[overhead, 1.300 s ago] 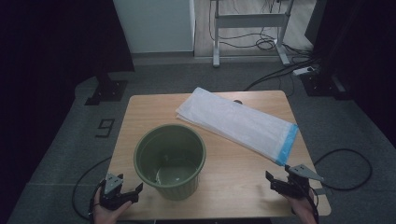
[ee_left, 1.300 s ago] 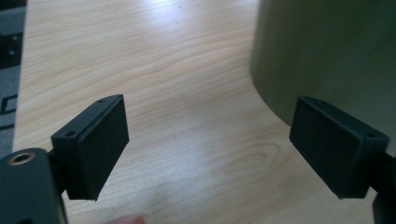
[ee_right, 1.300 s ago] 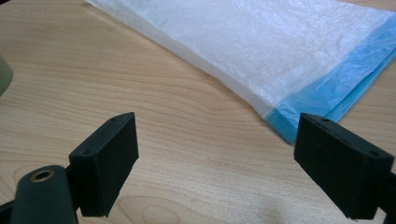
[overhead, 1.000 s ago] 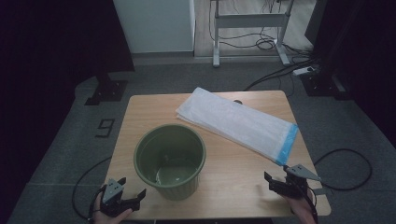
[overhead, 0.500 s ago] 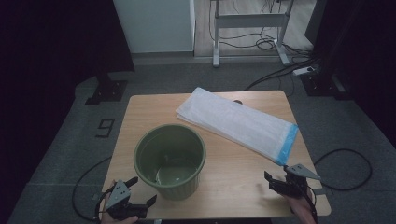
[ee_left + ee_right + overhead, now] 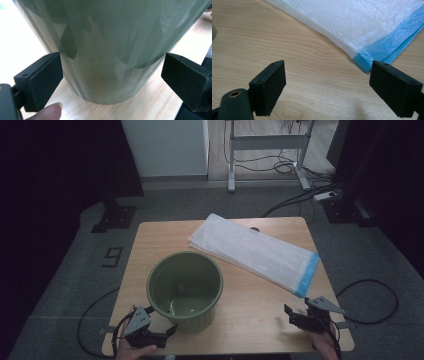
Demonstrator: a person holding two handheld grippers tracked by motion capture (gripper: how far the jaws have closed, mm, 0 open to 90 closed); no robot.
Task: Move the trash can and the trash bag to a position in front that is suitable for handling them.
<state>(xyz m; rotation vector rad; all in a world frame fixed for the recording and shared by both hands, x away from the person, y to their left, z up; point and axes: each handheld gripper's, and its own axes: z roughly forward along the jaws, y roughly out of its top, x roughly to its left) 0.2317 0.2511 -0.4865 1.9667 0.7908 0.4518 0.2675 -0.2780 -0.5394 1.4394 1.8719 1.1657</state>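
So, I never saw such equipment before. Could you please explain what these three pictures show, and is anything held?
A person sits at a light wooden table and holds a black two-jaw tool in each hand. One picture looks down from above: the left tool is at the bottom left, the right tool at the bottom right. The other two come from cameras mounted on the tools. On the table stand a round green plastic bucket and a flat folded white plastic bag with a blue edge. The left tool's open jaws sit either side of the bucket's base; whether they touch is unclear. The right tool is open, facing the bag. Nothing is held.
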